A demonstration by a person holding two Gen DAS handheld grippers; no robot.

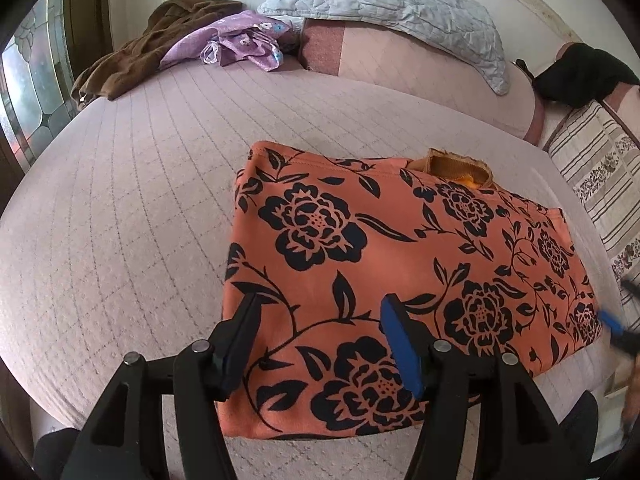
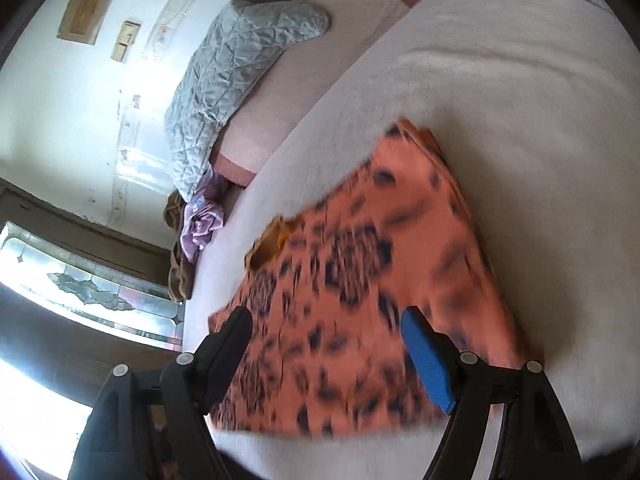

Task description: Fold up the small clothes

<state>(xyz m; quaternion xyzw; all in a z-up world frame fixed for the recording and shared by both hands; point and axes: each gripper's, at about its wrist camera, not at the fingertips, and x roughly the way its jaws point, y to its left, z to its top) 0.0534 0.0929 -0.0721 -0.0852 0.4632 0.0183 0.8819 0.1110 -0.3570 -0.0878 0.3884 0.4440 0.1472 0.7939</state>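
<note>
Orange floral garment lies folded flat on bed, near its front edge, mustard collar showing at far side. Left gripper above garment's near left corner, jaws apart, nothing pinched. Right gripper over garment's other end, jaws wide, released; that view blurred. Grey quilted pillow, purple cloth, brown cloth lie well apart at bed's far side.

a quilted bed under white walls, beside a leaded-glass window.
</note>
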